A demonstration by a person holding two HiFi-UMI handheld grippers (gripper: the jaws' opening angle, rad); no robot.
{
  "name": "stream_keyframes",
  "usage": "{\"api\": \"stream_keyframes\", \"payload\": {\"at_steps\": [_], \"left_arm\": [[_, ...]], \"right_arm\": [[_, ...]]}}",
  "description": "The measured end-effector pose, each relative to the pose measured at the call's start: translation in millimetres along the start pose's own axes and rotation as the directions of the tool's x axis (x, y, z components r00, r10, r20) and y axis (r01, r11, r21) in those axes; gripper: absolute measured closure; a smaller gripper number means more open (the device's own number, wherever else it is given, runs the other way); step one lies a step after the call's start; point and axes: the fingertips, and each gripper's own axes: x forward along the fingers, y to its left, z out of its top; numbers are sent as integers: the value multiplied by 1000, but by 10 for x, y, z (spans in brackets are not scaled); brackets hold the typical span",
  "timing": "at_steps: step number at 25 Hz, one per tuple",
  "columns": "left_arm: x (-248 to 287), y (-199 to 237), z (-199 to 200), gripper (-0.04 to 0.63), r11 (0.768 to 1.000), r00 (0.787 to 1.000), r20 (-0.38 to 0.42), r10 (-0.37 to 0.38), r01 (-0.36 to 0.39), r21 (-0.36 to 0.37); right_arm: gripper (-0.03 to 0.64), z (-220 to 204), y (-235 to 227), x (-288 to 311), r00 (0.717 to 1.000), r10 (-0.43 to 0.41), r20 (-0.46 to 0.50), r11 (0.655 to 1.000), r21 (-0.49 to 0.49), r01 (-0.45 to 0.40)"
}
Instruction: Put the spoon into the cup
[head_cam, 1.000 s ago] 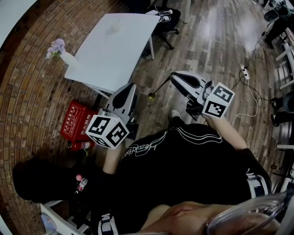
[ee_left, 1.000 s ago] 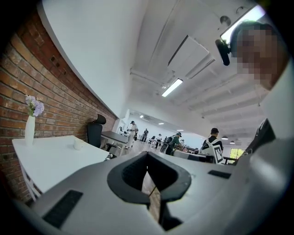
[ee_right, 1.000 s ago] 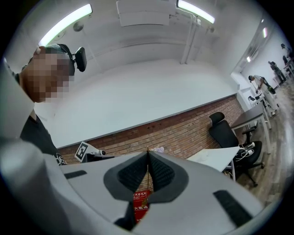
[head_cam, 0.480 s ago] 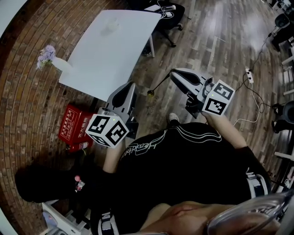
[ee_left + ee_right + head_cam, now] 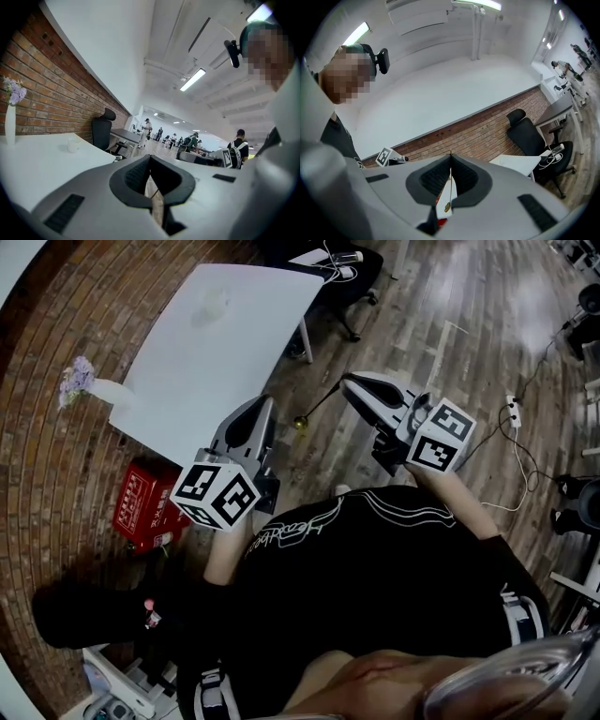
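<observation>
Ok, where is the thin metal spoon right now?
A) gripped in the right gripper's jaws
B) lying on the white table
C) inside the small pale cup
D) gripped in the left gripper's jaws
A: the right gripper view shows the thin metal spoon pinched by its handle between the shut jaws of the right gripper.

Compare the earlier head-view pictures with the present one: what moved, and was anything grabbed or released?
The person seems to have moved nearer the table, which shows larger and lower in the head view; both grippers shifted slightly forward. Nothing was grabbed or released. Unchanged: right gripper shut on the spoon, left gripper shut and empty, cup on the table.
</observation>
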Motion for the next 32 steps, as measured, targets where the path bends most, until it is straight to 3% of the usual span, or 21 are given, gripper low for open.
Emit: {"api": "stream_keyframes", "payload": {"at_steps": [6, 10, 17, 28, 32], "left_arm": [[349, -8, 56, 591, 1000, 1000, -4, 0, 0, 14], [508, 254, 79, 591, 1000, 1000, -6, 20, -20, -9], [953, 1005, 237, 591, 996, 998, -3, 57, -58, -70], [1698, 2519, 667, 591, 981, 991, -4, 134, -134, -141], [1836, 2877, 765, 591, 977, 988, -10, 157, -157, -146]], "right_arm": [[617, 212, -399, 35, 1000, 1, 9, 1000, -15, -1], [617, 219, -659, 210, 1000, -4, -2, 1000, -6, 4], [617, 193, -1255, 793, 999, -9, -44, 1000, 21, 10], [617, 342, -2304, 2214, 995, 17, -99, 999, 29, -14], [617, 352, -2526, 2622, 993, 32, -116, 999, 23, -29]]}}
